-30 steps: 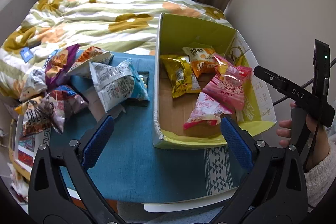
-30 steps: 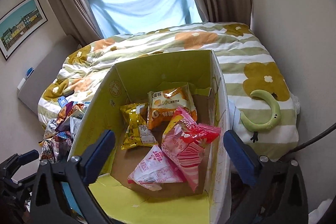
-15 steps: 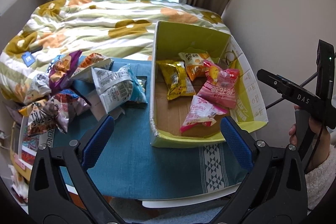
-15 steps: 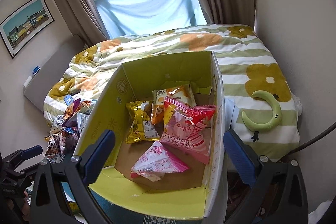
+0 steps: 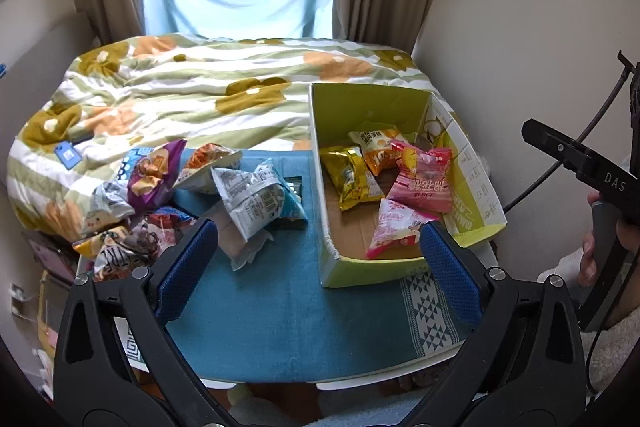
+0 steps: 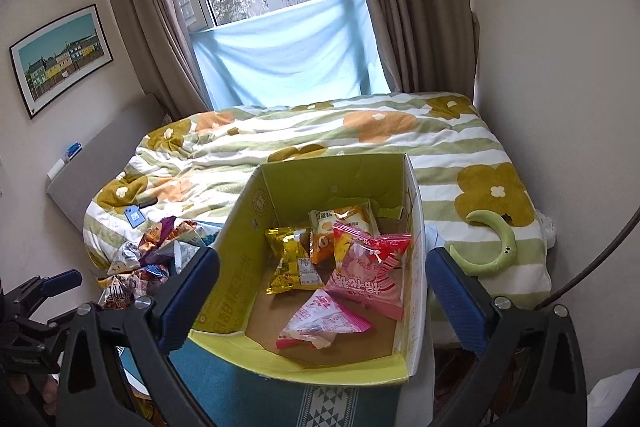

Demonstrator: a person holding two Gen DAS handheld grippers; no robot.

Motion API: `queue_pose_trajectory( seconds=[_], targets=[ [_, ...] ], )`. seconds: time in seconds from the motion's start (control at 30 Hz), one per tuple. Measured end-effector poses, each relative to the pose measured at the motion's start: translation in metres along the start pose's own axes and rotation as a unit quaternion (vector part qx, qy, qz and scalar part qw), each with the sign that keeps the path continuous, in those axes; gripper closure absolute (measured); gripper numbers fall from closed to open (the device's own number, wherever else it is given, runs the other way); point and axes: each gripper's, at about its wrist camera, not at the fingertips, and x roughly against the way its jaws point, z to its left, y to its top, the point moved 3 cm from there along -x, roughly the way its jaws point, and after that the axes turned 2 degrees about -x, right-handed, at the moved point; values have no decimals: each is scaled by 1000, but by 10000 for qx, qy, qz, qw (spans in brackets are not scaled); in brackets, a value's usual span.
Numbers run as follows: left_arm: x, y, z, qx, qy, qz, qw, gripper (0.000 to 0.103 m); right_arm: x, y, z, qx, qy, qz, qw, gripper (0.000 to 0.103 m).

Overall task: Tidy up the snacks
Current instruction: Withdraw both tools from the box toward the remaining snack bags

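A yellow-green cardboard box (image 5: 340, 269) (image 6: 240, 259) stands on the blue tablecloth (image 5: 280, 307). Inside lie a gold packet (image 5: 350, 177) (image 6: 292, 263), an orange packet (image 5: 376, 147) (image 6: 344, 223), a large pink bag (image 5: 424, 179) (image 6: 368, 271) and a small pink packet (image 5: 394, 231) (image 6: 320, 323). Left of the box is a heap of loose snacks: a silver-blue bag (image 5: 256, 199), a purple bag (image 5: 152, 171) and others. My left gripper (image 5: 316, 267) hangs open and empty above the cloth's near edge. My right gripper (image 6: 320, 299) is open and empty above the box's near side.
A bed with a flowered quilt (image 5: 200, 95) lies behind the table. A green crescent toy (image 6: 496, 247) rests on it right of the box. The wall (image 5: 520, 27) is close on the right. A hand (image 5: 600, 251) holds the right gripper's handle at the right edge.
Both grippers have drawn back and risen away from the box, so more of the room shows. The large pink bag settled flatter in the box. Both stay open.
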Motion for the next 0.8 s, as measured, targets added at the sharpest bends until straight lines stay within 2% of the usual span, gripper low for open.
queue_pose_trajectory(
  seconds=[0.17, 0.37, 0.57, 0.8],
  targets=[
    [17, -7, 28, -172, -43, -149, 9997, 2, 21, -6, 32, 34, -270, -204, 9994, 0],
    [41, -18, 83, -348, -53, -224, 9991, 2, 30, -21, 82, 45, -698, -390, 9968, 0],
    [61, -35, 150, -253, -194, -236, 9992, 2, 27, -40, 142, -4, -693, -420, 9967, 0],
    [63, -56, 226, -273, -300, -82, 9991, 2, 9, -64, 207, -112, -629, -266, 9976, 0]
  ],
)
